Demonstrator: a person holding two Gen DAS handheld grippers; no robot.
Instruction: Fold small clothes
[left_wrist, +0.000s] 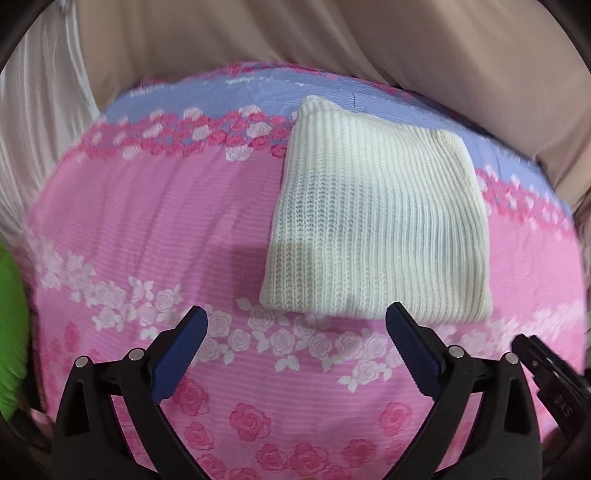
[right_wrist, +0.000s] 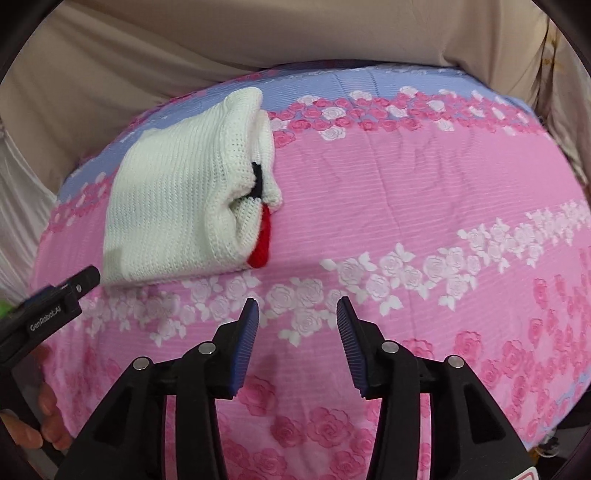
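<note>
Here your left claw (left_wrist: 295, 325) stands wide and empty just short of the white knitted garment (left_wrist: 376, 229), which lies folded into a neat block on the rose-print bedspread (left_wrist: 166, 221). Your right claw (right_wrist: 297, 314), partly open, holds nothing, well clear of the red trim (right_wrist: 260, 240). The fold looks finished; next, judge whether to tuck that loose edge.

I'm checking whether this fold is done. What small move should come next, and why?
Probably lift both grippers away: the white knit garment already lies folded on the pink floral cover, and the left gripper and right gripper stand open, holding nothing.
</note>
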